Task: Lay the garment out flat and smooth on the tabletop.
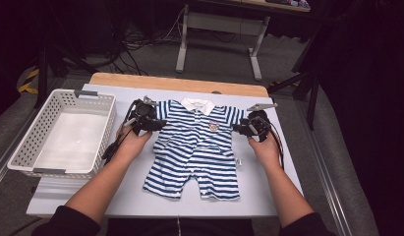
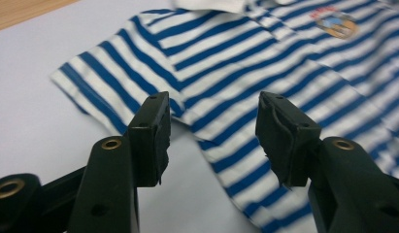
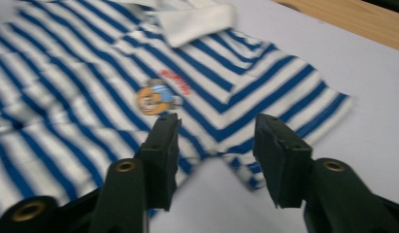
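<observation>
A small blue-and-white striped romper with a white collar and a chest badge lies spread flat on the table. My left gripper hovers at its left sleeve, jaws apart with nothing between them. My right gripper hovers at the right sleeve, jaws likewise apart and empty. In the left gripper view my left gripper looks over the sleeve's underarm. In the right gripper view my right gripper sits just above the other underarm, the badge to its left.
A white perforated basket stands empty at the table's left. The pale table top has a wooden strip along its far edge. Table legs and cables lie on the floor beyond.
</observation>
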A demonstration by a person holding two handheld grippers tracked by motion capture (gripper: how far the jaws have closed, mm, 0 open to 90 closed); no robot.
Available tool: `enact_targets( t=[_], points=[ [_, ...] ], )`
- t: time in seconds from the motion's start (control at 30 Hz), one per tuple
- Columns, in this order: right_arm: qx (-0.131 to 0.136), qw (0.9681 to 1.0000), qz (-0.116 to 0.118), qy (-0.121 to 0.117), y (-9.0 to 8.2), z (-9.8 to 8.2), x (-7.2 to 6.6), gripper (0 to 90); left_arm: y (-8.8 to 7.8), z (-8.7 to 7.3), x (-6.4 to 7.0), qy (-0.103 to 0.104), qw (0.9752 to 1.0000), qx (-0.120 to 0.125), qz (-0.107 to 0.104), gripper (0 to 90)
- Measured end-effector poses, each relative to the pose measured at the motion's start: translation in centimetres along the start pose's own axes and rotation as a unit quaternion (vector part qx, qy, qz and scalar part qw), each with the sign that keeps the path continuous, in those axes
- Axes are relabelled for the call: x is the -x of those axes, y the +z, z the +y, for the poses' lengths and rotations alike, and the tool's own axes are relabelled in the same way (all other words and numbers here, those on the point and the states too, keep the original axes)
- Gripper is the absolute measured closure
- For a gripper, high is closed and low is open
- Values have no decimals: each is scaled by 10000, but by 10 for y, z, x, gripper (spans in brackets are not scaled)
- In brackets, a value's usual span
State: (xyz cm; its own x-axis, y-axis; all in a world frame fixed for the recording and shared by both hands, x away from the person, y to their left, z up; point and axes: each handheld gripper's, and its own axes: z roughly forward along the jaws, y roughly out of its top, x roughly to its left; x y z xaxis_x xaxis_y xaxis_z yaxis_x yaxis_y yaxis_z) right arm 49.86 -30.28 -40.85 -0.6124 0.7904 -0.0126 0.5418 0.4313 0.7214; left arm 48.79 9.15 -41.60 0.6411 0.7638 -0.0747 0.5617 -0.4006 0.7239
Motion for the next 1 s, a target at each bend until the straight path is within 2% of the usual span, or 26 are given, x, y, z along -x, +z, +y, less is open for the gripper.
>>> enact_targets(
  t=[0.07,0.13,0.23,0.27,0.3,0.4,0.5,0.57,0.77,0.9,1.0],
  points=[
    [78,9997,163,-173,-7,-2,-10,426,-6,-3,4,127,9997,65,-209,473],
    [140,9988,346,-305,-12,-4,-18,355,-12,-6,7,264,9989,23,-382,464],
    [219,9968,627,-435,-20,-7,-29,291,-19,-10,13,484,9970,17,-611,451],
    [279,9957,755,-460,-23,-8,-31,243,-21,-12,15,568,9960,3,-693,447],
    [352,9934,949,-542,-26,-9,-34,253,-23,-14,18,612,9953,8,-755,445],
    [397,9912,1060,-686,-34,-13,-43,292,-29,-20,25,789,9924,-24,-939,444],
    [375,9860,1343,-909,-42,-18,-55,391,-34,-25,29,877,9907,-14,-1038,444],
    [335,9840,1369,-1087,-46,-21,-63,425,-38,-28,31,972,9888,-26,-1129,449],
    [221,9728,1675,-1583,-51,-31,-83,504,-47,-36,40,1185,9830,-96,-1401,468],
    [140,9694,1852,-1604,-53,-35,-89,518,-49,-41,45,1330,9784,-121,-1576,468],
    [78,9656,1979,-1685,-54,-40,-94,538,-49,-45,50,1420,9747,-198,-1716,472]
  ],
)
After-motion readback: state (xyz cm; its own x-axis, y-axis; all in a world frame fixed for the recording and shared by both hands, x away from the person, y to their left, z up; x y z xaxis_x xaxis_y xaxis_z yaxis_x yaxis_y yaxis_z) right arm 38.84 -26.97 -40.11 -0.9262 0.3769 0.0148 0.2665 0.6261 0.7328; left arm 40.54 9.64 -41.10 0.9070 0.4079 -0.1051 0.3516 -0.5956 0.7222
